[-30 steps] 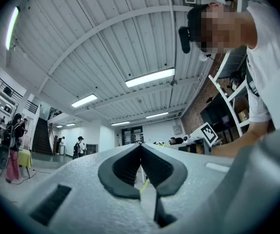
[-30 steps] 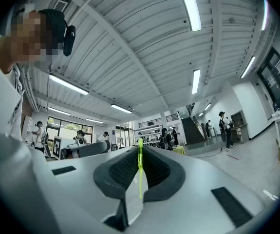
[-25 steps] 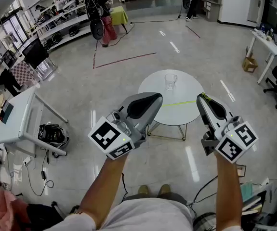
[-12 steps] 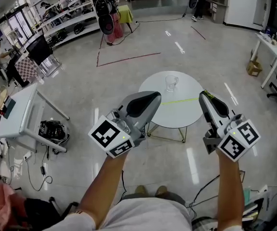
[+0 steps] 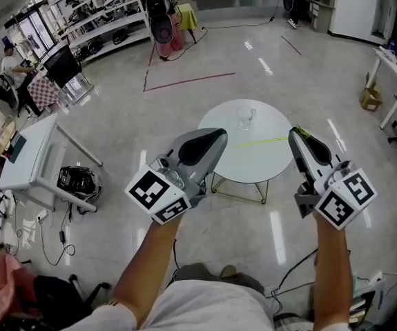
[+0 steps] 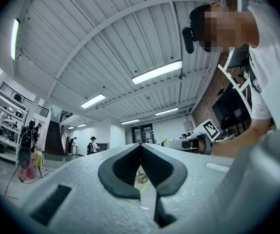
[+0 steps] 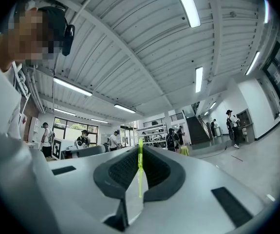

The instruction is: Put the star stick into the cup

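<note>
My right gripper (image 5: pixel 295 134) is pressed together on the star stick (image 5: pixel 264 141), a very thin, straight, yellow-green rod. In the right gripper view the star stick (image 7: pixel 140 174) stands upright in the seam between the jaws, pinched where the dark, ribbed rubber pads (image 7: pixel 122 172) meet at the tip. The gripper shells are smooth light grey plastic with a fine grain, tapering to a blunt wedge.

From the head view the stick pokes out of my right gripper's tip and runs leftward over the round white table (image 5: pixel 253 164), whose top is flat and matt. Its free end is near the cup (image 5: pixel 244 116) but apart from it. The cup is clear glass with a handle and stands upright on the far half of the table.

My left gripper (image 5: pixel 217 135) has its jaws closed tip to tip with nothing between them. It hangs over the table's left edge, well apart from the stick's held end.
</note>
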Tool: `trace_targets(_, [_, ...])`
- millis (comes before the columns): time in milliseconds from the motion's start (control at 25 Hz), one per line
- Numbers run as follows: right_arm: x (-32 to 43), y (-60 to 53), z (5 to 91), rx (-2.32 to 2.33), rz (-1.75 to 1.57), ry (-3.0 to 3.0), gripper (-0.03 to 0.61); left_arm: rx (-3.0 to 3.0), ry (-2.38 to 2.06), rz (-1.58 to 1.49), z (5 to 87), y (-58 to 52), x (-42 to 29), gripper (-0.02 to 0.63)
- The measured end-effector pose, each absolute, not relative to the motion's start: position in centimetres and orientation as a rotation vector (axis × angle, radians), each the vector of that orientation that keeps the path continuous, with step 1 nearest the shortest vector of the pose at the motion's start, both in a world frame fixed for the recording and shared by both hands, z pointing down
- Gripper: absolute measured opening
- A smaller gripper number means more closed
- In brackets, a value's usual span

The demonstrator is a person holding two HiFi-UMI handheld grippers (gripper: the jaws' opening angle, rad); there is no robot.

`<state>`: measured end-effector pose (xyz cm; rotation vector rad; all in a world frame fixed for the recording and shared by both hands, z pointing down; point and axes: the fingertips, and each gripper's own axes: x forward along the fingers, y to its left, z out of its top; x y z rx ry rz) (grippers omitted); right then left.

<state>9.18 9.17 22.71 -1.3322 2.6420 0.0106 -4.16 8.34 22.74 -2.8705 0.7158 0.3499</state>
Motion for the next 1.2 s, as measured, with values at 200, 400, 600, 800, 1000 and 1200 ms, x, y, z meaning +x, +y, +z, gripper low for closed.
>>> trace_targets(200, [9.7, 8.9, 22.8, -1.327, 0.013, 2.648, 0.023, -2.867, 0.741, 0.342, 23.0, 7.8, -3.9, 0.015])
trace_targets(400, [10.7, 8.1, 22.7, -1.331, 0.012, 2.645, 0.023, -2.863, 0.746, 0.335, 23.0, 7.0, -3.1, 0.015])
trace_targets(600, [11.5, 6.6, 22.9, -1.340, 0.012, 2.645, 0.023, -2.860, 0.744, 0.332, 23.1, 5.3, -2.5, 0.015])
trace_targets(800, [12.4, 4.8, 22.7, -1.356, 0.019, 2.647, 0.023, -2.859, 0.735, 0.344, 22.9, 3.2, -1.6, 0.015])
trace_targets(1000, [12.3, 2.7, 23.3, -1.375, 0.028, 2.650, 0.023, -2.854, 0.728, 0.345, 23.8, 1.1, -1.8, 0.015])
trace_targets(1200, [12.1, -1.0, 23.6, -1.391, 0.018, 2.662, 0.023, -2.850, 0.726, 0.341, 23.9, -2.8, -1.9, 0.015])
